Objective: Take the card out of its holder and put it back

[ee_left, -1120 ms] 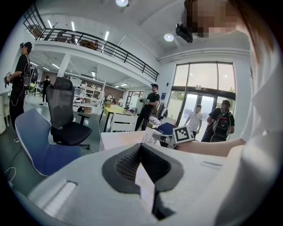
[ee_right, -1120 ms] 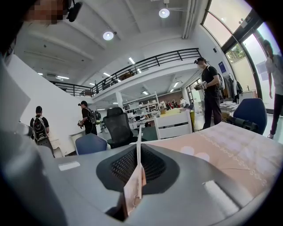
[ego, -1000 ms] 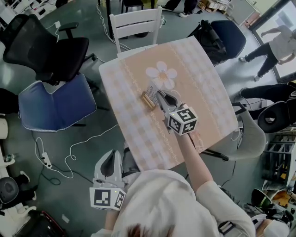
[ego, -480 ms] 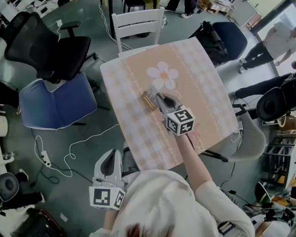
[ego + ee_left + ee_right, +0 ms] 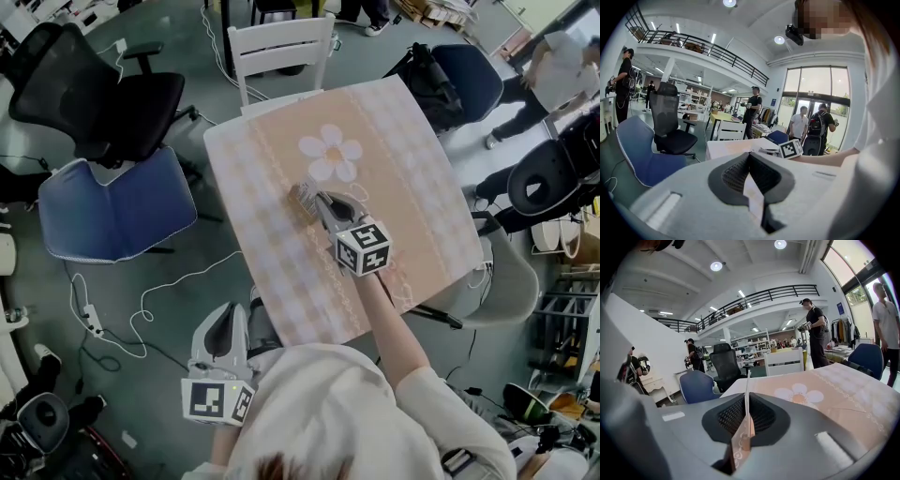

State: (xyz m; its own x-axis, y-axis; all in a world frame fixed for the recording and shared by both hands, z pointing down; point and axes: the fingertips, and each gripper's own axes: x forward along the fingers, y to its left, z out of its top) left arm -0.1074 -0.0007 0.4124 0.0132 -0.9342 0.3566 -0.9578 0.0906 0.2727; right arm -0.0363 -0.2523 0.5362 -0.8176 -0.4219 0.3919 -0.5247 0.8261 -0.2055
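Note:
In the head view my right gripper [image 5: 322,200] reaches over the table [image 5: 412,159], its tips at the small card holder [image 5: 300,201] just below the flower print [image 5: 329,153]. The holder is partly hidden by the tips and by the pale card [image 5: 306,190]. In the right gripper view the card [image 5: 742,439] stands edge-on between the jaws, and the right gripper [image 5: 746,397] is shut on it. My left gripper [image 5: 225,319] hangs beside the person, off the table and above the floor. In its own view the left gripper [image 5: 751,157] is shut with nothing in it.
A white chair [image 5: 279,47] stands at the table's far edge. A blue chair [image 5: 112,206] and a black office chair [image 5: 94,94] are to the left. A white cable [image 5: 150,309] lies on the floor. People walk at the upper right.
My right gripper has crept slightly toward the holder with the card. The holder's wood showed plainly before; now the card covers most of it. The left gripper has not moved.

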